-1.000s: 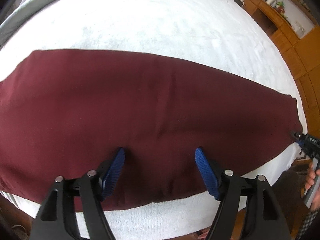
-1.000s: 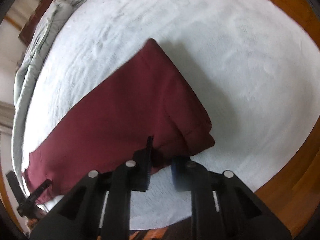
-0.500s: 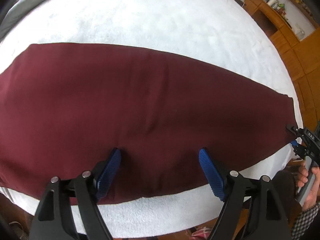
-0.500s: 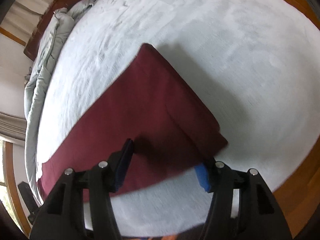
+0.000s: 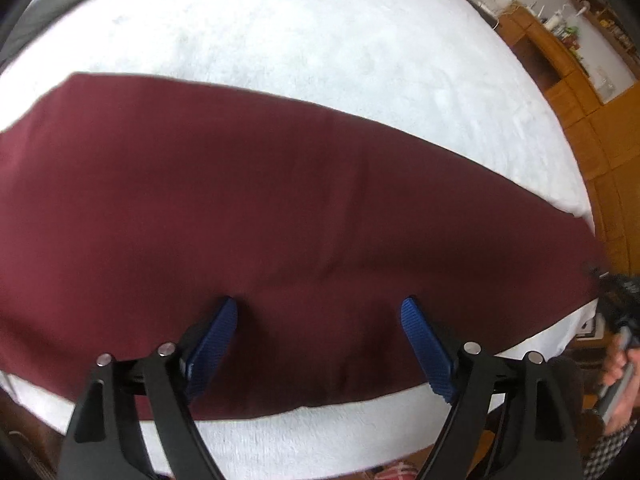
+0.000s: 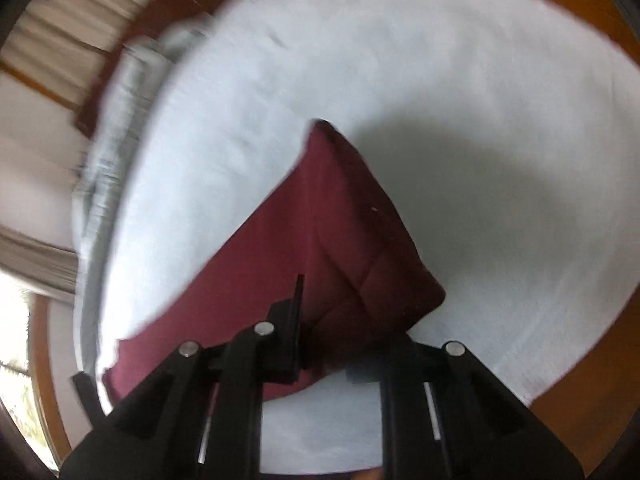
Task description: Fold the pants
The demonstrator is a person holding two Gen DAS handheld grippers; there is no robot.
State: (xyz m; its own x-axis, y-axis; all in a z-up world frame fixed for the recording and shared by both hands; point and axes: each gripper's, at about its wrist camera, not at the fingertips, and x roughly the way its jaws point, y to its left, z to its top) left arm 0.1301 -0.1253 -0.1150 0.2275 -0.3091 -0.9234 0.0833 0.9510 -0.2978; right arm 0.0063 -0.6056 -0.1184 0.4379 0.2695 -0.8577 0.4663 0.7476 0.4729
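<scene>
1. Pants (image 5: 280,208), maroon, lie in one long band on the white bed (image 5: 320,40), running along its near edge; they look already doubled leg on leg, though that is my reading, not something the layers show outright.

2. Right hand-held gripper (image 6: 328,320) is at one end of the pants (image 6: 332,240), and that end rises off the bed (image 6: 500,140) in a peaked flap. Its fingers are close together with cloth bunched between them, so I judge it clamped on the hem corner. The picture is blurred and the right pad is partly hidden.

3. Left hand-held gripper (image 5: 320,340) hangs over the middle of the band, blue pads (image 5: 424,344) wide apart, holding nothing, near the bed's front edge.

4. Seen from the left wrist, the right hand-held gripper (image 5: 616,300) sits blurred at the far right end of the cloth.

5. The step in hand, I reckon, is carrying that raised end over toward the other end to halve the length.

6. To do it well: keep the lifted edge taut and square, travel low along the band's line, and land hem on waistband with side edges matched.

7. Left hand-held gripper could press at the intended crease so the lower layer does not drag.

8. Risk: only one corner seems held, so the free corner may sag and skew the fold.

9. Grey duvet (image 6: 116,128) lies bunched along the bed's far edge, well apart.
</scene>
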